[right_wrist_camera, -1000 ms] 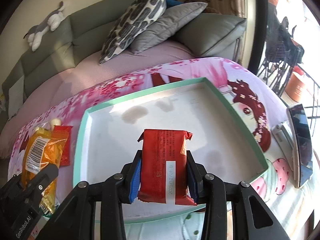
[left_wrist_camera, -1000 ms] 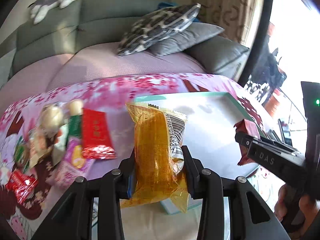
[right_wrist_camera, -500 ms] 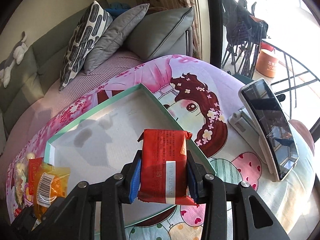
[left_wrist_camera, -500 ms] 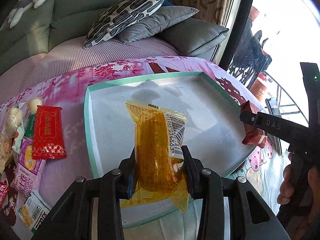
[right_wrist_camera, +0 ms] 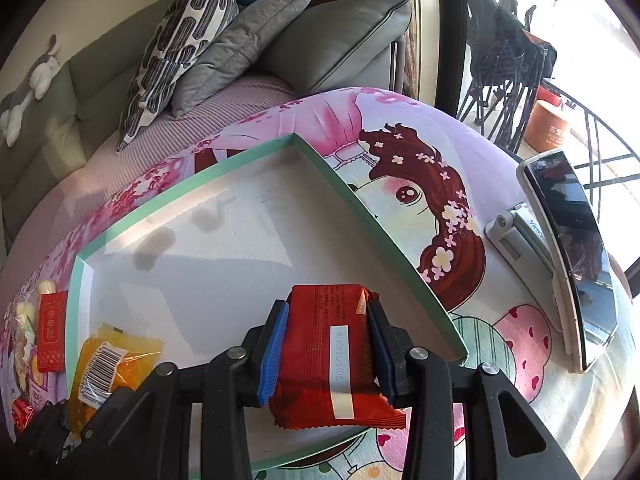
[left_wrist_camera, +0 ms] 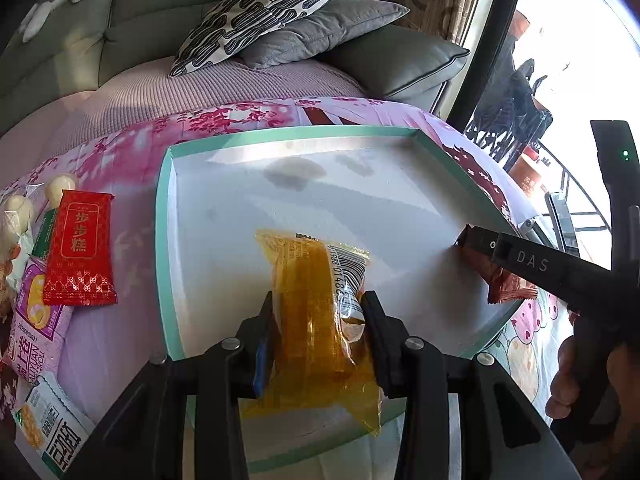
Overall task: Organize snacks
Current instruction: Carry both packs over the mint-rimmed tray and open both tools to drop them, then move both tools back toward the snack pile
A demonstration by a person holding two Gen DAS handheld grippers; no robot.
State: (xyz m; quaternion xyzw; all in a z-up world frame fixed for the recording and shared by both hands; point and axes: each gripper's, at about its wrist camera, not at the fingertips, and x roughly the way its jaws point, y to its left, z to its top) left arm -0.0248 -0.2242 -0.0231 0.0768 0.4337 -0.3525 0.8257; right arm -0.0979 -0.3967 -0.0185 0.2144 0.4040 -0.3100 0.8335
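**Two grippers, each with a snack, over the tray**

Left wrist view: the left gripper [left_wrist_camera: 320, 320] is clenched on a yellow packet [left_wrist_camera: 316, 308], its two fingers [left_wrist_camera: 266, 332] pressing the wrapper from either side. The packet stands upright between them, barcode edge to the right, above the near part of the tray [left_wrist_camera: 164, 240] — a shallow white box with a mint-green rim, lying on a pink-and-lilac printed cloth [left_wrist_camera: 120, 160]. At the right edge of the same view the right gripper [left_wrist_camera: 480, 248] appears side-on, with a red packet [left_wrist_camera: 504, 280] held at the tray's right rim.

Right wrist view: the right gripper [right_wrist_camera: 328, 344] grasps the red packet [right_wrist_camera: 332, 356] firmly; blue pads line the fingers [right_wrist_camera: 274, 348], and a white date strip runs down the wrapper (2025/12/01 is legible). The packet hangs over the near right corner of the tray [right_wrist_camera: 376, 232]. The yellow packet [right_wrist_camera: 108, 368] shows at lower left, over the tray's near left corner.

Left of the tray, on the cloth, lie the loose snacks [left_wrist_camera: 36, 280] — a flat red sachet [left_wrist_camera: 80, 248] on top, a purple pack and pale round sweets beside it. To the right of the tray a phone [right_wrist_camera: 572, 264] leans on a stand. Behind the table stands a grey sofa [left_wrist_camera: 132, 32] with cushions [left_wrist_camera: 264, 12].
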